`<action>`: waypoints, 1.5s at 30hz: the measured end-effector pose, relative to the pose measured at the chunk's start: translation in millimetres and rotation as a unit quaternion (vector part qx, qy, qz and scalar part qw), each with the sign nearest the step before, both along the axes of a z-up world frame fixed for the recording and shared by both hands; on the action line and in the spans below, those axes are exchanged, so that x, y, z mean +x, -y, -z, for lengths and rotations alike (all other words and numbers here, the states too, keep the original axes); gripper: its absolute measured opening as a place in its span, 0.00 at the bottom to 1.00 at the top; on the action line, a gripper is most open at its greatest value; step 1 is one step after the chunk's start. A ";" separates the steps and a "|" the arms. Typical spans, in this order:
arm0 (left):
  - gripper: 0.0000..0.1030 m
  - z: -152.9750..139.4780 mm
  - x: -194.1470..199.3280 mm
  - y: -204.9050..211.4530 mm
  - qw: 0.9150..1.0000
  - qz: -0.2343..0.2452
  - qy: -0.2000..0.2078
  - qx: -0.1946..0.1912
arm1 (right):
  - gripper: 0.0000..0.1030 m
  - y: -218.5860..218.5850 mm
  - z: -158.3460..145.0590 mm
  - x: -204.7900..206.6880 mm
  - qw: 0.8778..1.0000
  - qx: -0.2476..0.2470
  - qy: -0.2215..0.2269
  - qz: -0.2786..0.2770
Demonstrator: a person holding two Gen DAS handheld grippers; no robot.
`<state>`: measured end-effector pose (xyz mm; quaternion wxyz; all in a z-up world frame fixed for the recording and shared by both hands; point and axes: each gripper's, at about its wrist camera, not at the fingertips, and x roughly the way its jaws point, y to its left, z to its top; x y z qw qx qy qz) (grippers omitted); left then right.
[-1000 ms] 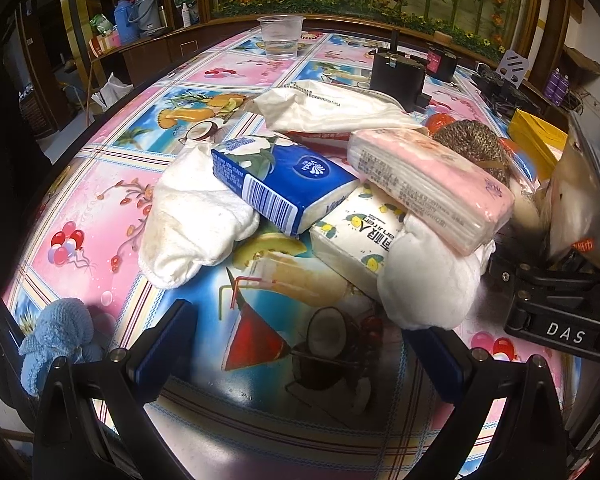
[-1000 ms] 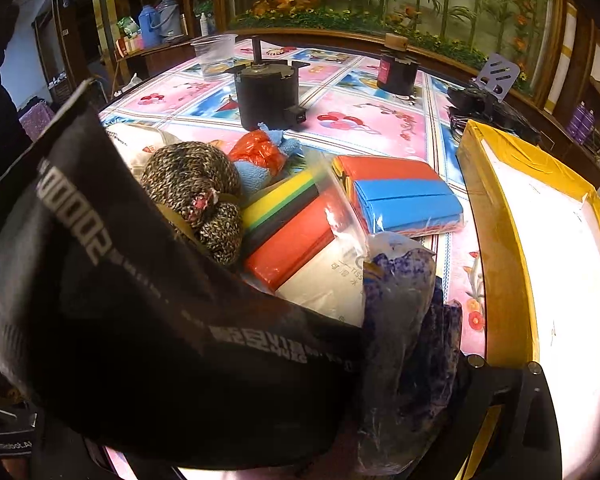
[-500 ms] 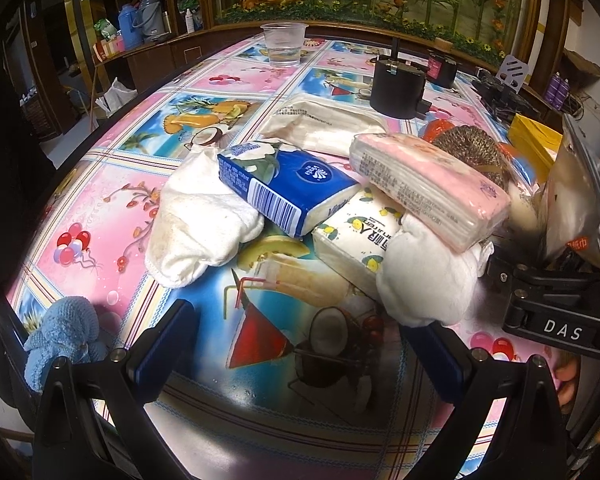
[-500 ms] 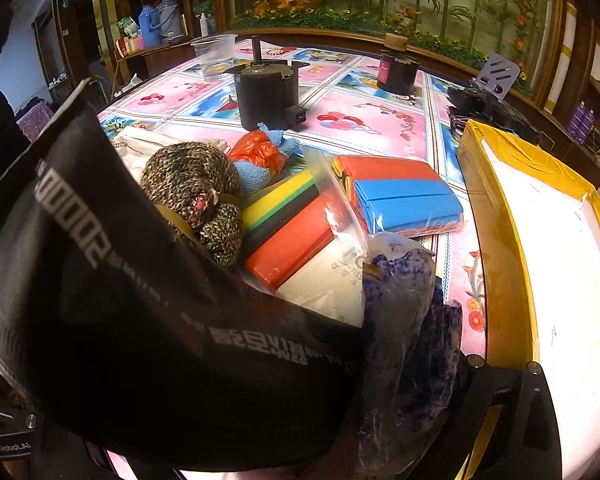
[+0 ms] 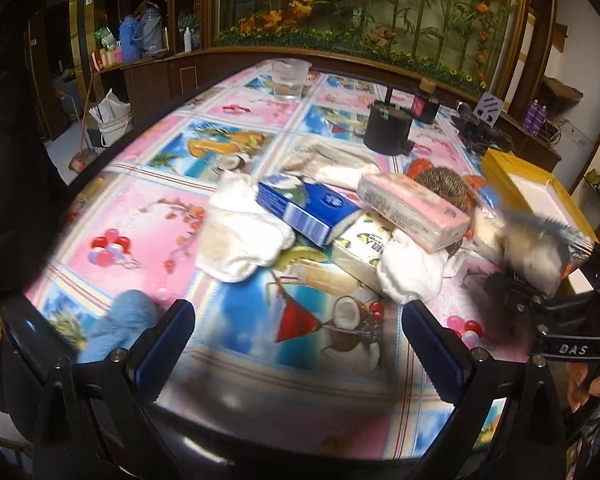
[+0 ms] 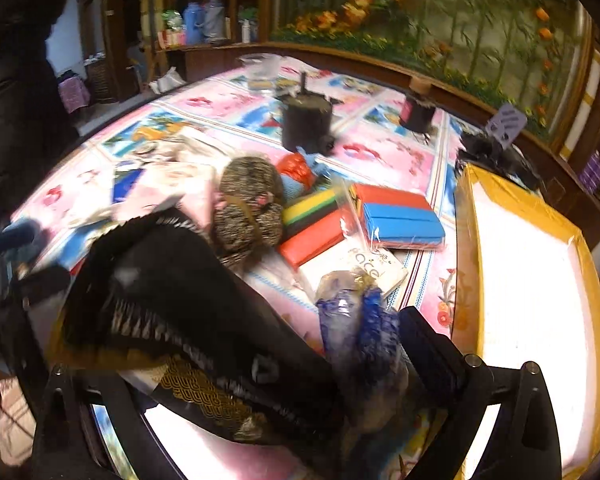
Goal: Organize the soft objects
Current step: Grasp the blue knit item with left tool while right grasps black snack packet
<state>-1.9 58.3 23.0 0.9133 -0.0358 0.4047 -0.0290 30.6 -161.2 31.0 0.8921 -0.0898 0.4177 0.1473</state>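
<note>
In the left wrist view, the left claw (image 5: 298,344) is seen released, its two blue-padded fingers (image 5: 168,338) spread wide with nothing between them, above the near edge of the counter (image 5: 148,208) with its bright printed cloth. Ahead of the claw a heap of soft things is piled: a blue tissue pack (image 5: 306,210) leans on a white cloth (image 5: 240,236), a pink tissue pack (image 5: 414,210) lies across a lemon-print tissue pack (image 5: 362,246), and a white sock (image 5: 410,270) touches both. A blue fluffy cloth (image 5: 118,322) lies just beside the left finger. Far ahead a clear cup (image 5: 290,78) and a black pot (image 5: 388,130) stand. To the right, the right claw (image 5: 540,280) is seen gripping a bag of white stuffing, blurred.

In the right wrist view, the right claw (image 6: 236,364) is clenched on a black plastic bag (image 6: 180,312) which fills the space between its fingers; a blue-and-clear wrapper (image 6: 356,320) is crumpled against the right finger. Ahead of the claw lie a speckled knitted hat (image 6: 248,196), a striped sponge pack (image 6: 316,220) and a red-and-blue sponge pack (image 6: 398,218), side by side and touching. To the right of the claw, a yellow-rimmed box (image 6: 468,248) with a white inside stands on the counter.
</note>
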 end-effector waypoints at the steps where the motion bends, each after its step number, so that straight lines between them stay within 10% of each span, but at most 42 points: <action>1: 1.00 -3.8 -4.3 -6.2 1.000 -0.001 0.005 0.001 | 0.98 1.7 -4.6 -7.0 1.000 0.000 0.009 -0.010; 17: 1.00 21.6 3.1 -69.2 0.997 -0.063 -0.024 0.037 | 0.99 29.2 -36.7 -21.6 0.990 0.102 0.096 -0.014; 24: 0.35 31.2 7.7 -74.4 0.996 -0.072 -0.040 0.037 | 0.99 44.7 -66.0 -29.8 0.980 0.143 0.139 -0.009; 30: 0.32 27.3 6.3 -55.9 0.998 -0.043 -0.033 0.011 | 0.99 67.4 -68.9 -49.8 0.978 0.162 0.125 -0.042; 38: 0.32 32.5 7.3 -4.2 0.999 0.026 -0.032 0.021 | 0.98 21.3 -25.8 -80.9 0.978 0.071 0.051 -0.188; 45: 0.32 34.0 4.3 3.6 0.998 0.037 -0.029 0.036 | 0.94 -20.2 -1.2 -41.0 0.952 -0.052 0.003 -0.303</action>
